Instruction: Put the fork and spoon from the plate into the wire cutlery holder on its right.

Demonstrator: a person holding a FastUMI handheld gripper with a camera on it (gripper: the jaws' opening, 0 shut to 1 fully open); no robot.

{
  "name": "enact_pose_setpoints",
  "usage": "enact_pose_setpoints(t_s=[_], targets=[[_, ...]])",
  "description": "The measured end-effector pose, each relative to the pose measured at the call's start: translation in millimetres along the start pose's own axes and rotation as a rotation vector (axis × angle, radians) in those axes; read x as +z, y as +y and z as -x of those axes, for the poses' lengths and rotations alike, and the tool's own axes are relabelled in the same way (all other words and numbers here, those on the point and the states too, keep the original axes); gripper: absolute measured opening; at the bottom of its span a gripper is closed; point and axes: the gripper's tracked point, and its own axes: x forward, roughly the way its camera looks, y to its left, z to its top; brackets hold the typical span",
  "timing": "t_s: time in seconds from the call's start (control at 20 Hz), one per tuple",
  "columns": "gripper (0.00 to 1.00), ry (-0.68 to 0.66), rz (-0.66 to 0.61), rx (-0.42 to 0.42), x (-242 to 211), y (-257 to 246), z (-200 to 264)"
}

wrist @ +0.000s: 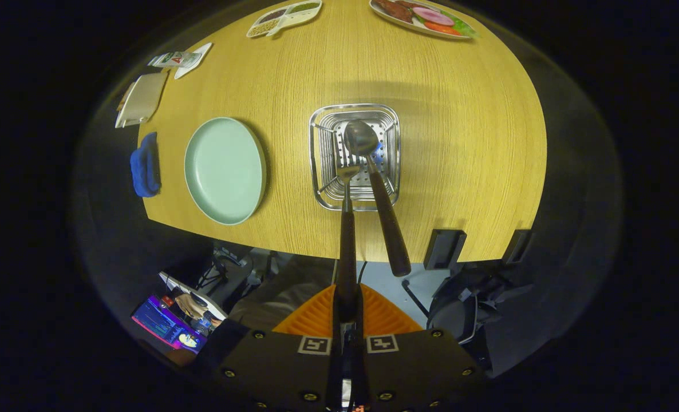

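While the spoon (374,171) already stands in the wire cutlery holder (322,143) mid-frame and the plate (225,170) left of it lies bare, the gripper (348,312), closed on the fork (347,240), lowers its tines into the holder.

Item: legible text, none that I can make out; my gripper (348,312) bears two square black-and-white marker tags (315,345) without letters or numbers, and the small packet (173,59) at the far side of the table (460,143) carries a red-and-green label too small to read.
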Motion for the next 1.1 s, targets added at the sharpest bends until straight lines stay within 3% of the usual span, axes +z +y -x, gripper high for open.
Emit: enact_pose_setpoints(t_s=[0.25, 0.5, 0.55, 0.6, 0.65, 0.7, 0.8, 1.1], targets=[[0.13, -0.066, 0.024, -0.008, 9.8, -0.2, 14.4], [0.16, -0.233, 0.034, -0.028, 6.8, -2.4, 35.0], [0.16, -0.287, 0.035, -0.022, 5.6, 2.8, 39.8], [0.24, -0.355, 0.047, -0.016, 5.0, 8.3, 46.0], [0.44, -0.433, 0.067, -0.011, 5.2, 15.3, 64.6], [0.44, -0.513, 0.079, -0.021, 3.5, 20.6, 74.7], [0.58, -0.678, 0.093, -0.037, 3.0, 33.8, 82.3], [0.62, -1.131, 0.061, -0.064, -9.1, 82.5, 130.5]])
